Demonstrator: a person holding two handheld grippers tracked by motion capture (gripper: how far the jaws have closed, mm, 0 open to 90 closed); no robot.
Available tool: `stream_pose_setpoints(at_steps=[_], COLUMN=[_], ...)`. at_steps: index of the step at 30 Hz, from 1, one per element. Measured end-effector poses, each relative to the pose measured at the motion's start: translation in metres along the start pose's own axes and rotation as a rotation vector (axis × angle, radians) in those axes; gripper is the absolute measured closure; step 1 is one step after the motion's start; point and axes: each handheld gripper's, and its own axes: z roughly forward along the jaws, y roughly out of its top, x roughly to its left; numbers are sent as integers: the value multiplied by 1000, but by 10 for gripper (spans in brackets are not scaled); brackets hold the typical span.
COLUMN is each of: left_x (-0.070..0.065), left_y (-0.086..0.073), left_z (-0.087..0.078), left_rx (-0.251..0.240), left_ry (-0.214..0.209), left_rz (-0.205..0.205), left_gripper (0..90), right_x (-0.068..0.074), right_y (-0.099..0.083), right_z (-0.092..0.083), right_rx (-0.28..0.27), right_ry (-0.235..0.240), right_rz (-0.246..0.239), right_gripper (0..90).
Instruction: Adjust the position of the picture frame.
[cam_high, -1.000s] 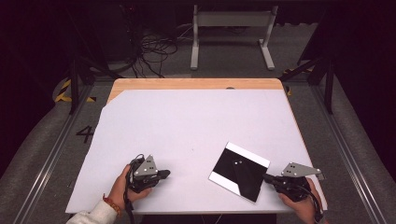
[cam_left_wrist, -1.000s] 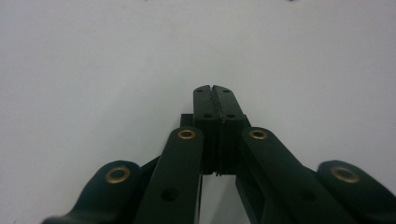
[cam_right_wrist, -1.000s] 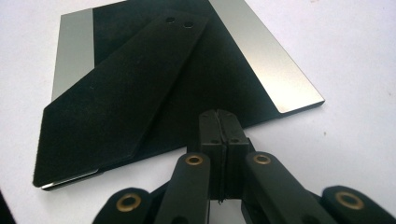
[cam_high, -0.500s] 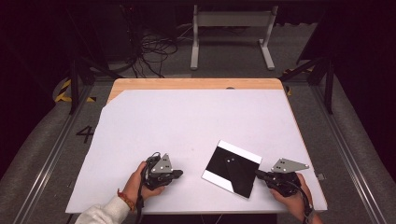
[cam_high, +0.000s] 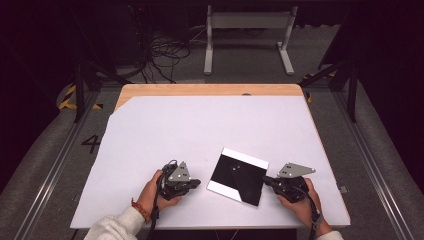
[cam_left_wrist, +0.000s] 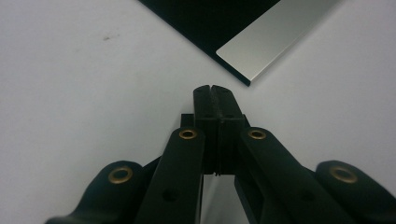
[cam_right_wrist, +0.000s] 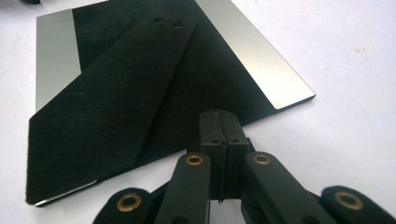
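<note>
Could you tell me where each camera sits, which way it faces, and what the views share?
High view: above the person's side, looking forward and down on the white table; both hands and forearms show.
Left gripper view: rides the left claw, shut, facing the frame back.
Right gripper view: rides the right claw, shut, facing that frame back's velvet stand.
All three share the frame back.

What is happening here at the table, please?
A person sits at a table covered with a white sheet and holds a two-jaw gripper in each hand. Between them lies a flat black panel with silver strips on two edges; a black velvet-like flap lies on top of it. The left gripper and the right gripper both have their jaws shut and empty. Each points at the panel from its own side, close to an edge but not gripping it.
</note>
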Motion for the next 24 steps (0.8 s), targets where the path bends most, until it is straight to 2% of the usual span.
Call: stream_pose_setpoints(at_steps=[2,14,24], left_x=[2,2,0], left_y=[-2,-3,-5], left_z=[-2,-3,-4], left_rx=[-3,-5,-2], left_ry=[6,5,3], left_rz=[-18,-20,-16], left_gripper=[899,899,898], right_x=[1,8,10], right_y=[4,20,22], right_z=[5,23,23], right_rx=[1,5,3], right_ry=[2,7,9], right_rz=[2,-20,-41], right_gripper=[900,900,900])
